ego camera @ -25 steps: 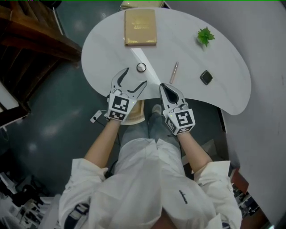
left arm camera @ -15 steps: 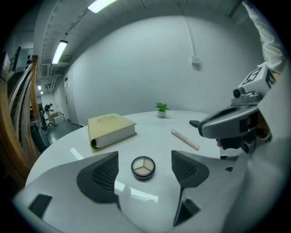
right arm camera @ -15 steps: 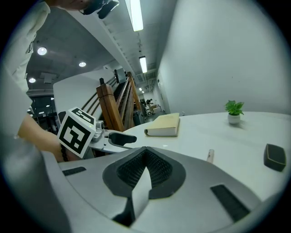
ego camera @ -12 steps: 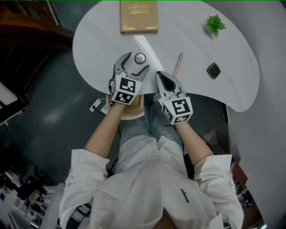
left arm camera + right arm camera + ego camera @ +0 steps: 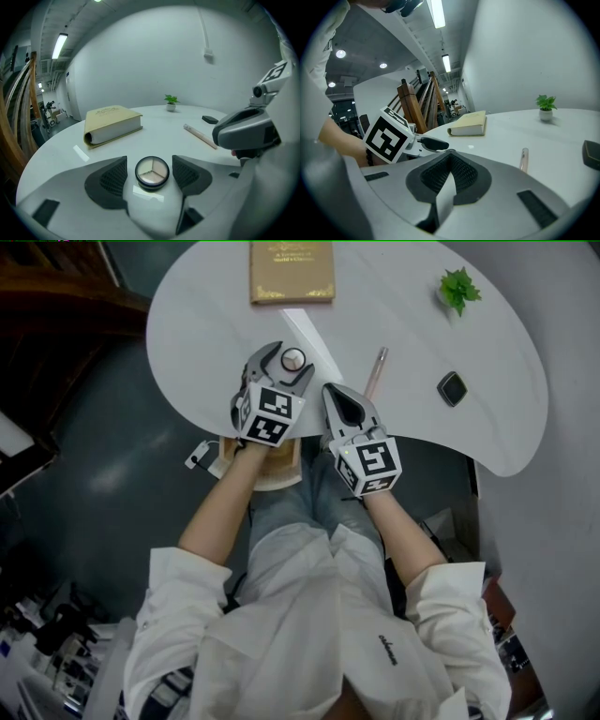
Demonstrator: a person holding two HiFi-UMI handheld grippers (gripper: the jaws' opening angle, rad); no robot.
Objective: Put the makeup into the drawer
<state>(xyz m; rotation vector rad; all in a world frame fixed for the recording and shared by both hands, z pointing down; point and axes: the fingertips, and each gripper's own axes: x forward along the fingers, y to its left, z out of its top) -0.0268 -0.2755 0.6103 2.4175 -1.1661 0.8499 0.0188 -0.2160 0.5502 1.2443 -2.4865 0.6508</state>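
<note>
progress: judged at the very start. all the makeup was lying on the white table (image 5: 202, 329) and nothing had been lifted.
target: a round compact (image 5: 293, 359) with a three-part pan sat left of centre in the upper half of the head view, near the table's lower edge.
other makeup: a pinkish pencil-like stick (image 5: 375, 373) and a dark square compact (image 5: 452, 388) lay to its right, well apart.
drawer: a tan box-like thing (image 5: 270, 468) showed just below the table edge; whether it was the drawer could not be told.
left gripper (image 5: 284, 362): it was tipped down over the table. its jaws had just been closing but stood apart, with the round compact between them and a gap at each pad.
right gripper (image 5: 338, 401): jaws together on nothing, angled up-frame just right of the left one, its tip over the table's edge.
arms: both forearms reached up from the lower centre, close together.
left to do: grip the compact, carry it to the drawer, then the other two pieces.
bystanders: a tan book (image 5: 292, 270) at the top and a small potted plant (image 5: 459, 289) at the upper right.
</note>
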